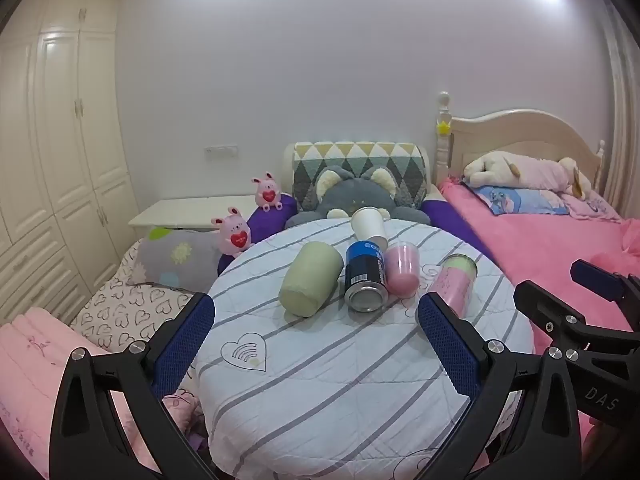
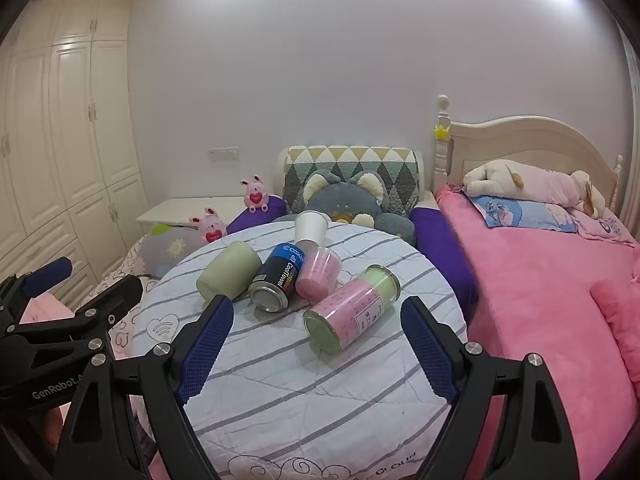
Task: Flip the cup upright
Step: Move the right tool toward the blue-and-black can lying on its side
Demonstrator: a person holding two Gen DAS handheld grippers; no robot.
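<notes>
**Operator:** Right wrist view shows me five containers lying on their sides on the round tabletop (image 2: 304, 392) with the striped cloth. Nearest my right gripper (image 2: 316, 336) is the pink-and-green cup (image 2: 352, 308), its green end pointing back at me.

**Observer:** Is anything standing up yet?

**Operator:** No. The pale green cup (image 2: 228, 272), the blue can (image 2: 278, 280), the pink cup (image 2: 318, 274) and the white paper cup (image 2: 310, 227) all lie tipped over, bunched close together. I judge the task has not begun: nothing is gripped, nothing is upright.

**Observer:** And the jaws?

**Operator:** Both pairs stand wide apart and hold nothing. My left gripper (image 1: 316, 332) hangs short of the group, facing the pale green cup (image 1: 312, 284) and the blue can (image 1: 366, 280).

**Observer:** What remains?

**Operator:** Everything: choosing a cup, closing on its side, turning it onto its base, letting go. The pink-and-green one sits slightly apart from the others, so I think it is the easiest first reach.
</notes>
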